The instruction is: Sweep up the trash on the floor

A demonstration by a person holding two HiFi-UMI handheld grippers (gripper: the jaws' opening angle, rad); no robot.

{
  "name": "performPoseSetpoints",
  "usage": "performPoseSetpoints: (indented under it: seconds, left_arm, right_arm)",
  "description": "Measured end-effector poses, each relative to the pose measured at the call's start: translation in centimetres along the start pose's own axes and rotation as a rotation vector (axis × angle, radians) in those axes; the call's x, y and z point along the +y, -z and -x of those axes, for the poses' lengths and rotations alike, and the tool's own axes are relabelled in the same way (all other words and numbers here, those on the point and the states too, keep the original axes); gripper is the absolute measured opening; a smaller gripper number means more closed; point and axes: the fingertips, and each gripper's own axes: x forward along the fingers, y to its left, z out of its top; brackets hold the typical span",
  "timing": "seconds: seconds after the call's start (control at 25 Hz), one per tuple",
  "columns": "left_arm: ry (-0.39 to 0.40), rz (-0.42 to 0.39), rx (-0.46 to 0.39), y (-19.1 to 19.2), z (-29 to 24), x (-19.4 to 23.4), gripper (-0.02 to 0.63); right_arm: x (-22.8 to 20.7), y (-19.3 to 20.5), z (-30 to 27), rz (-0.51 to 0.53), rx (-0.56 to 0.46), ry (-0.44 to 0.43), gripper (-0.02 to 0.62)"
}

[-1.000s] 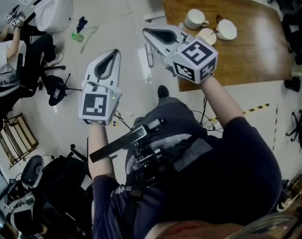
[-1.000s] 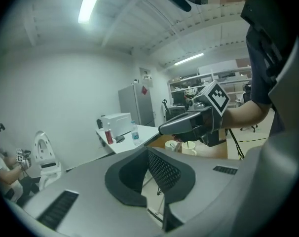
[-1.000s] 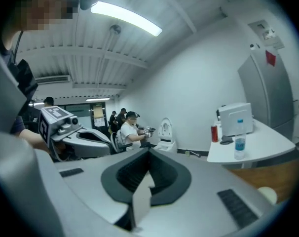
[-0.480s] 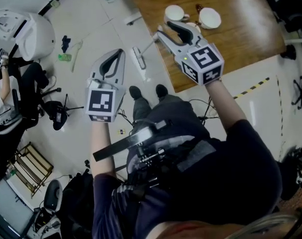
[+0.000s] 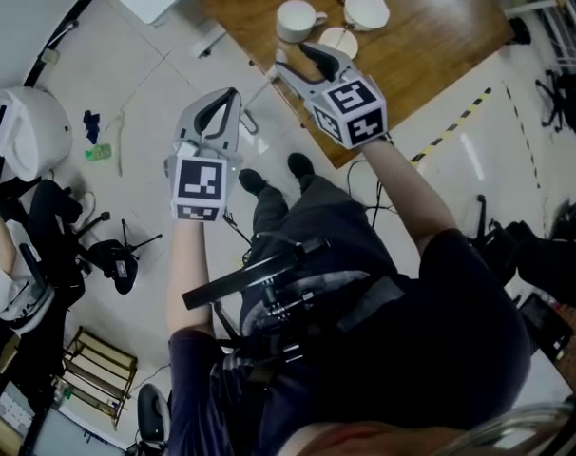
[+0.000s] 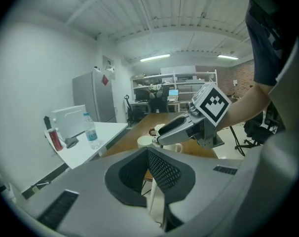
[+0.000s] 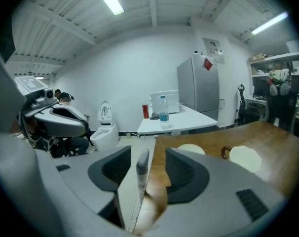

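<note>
Standing on pale tiled floor (image 5: 155,74), a wooden table (image 5: 431,27) holds cups (image 5: 296,17).

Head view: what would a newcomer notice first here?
Two grippers with marker cubes are held out over the floor: the left gripper shut, the right gripper with jaws that have just been opening, a white handle in the gap between them, ungripped. Beyond them a wooden table carries white cups; small trash lies on the floor at far left.
</note>
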Motion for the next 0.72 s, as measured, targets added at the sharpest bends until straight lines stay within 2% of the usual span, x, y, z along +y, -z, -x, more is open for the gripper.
performPoseSetpoints:
  seconds: [0.16, 0.36, 0.4, 0.52, 0.72]
  left_arm:
    - [0.051, -0.001, 0.011, 0.8, -1.0, 0.4, 0.000]
    - [0.067, -0.002, 0.035, 1.4, -1.7, 0.5, 0.000]
    - [0.061, 0.003, 0.038, 1.5, -1.6, 0.4, 0.000]
    - [0.032, 0.031, 0.046, 2.1, -1.2, 0.6, 0.000]
    - [-0.051, 0.090, 0.060, 3.7, 0.8, 3.5, 0.000]
  right_arm:
    - [0.0, 1.8, -1.7, -0.005, 0.024, 0.042, 0.249]
    - [0.2, 2.8, -2.4, 0.045, 0.026, 0.042, 0.236]
    - [0.1, 3.0, -2.4, 0.054, 0.034, 0.040, 0.229]
    - [0.0, 3.2, -2.6, 0.098, 0.038, 0.044, 0.139]
    - [1.5, 2.0, -4.6, 0.100, 0.031, -0.049, 0.120]
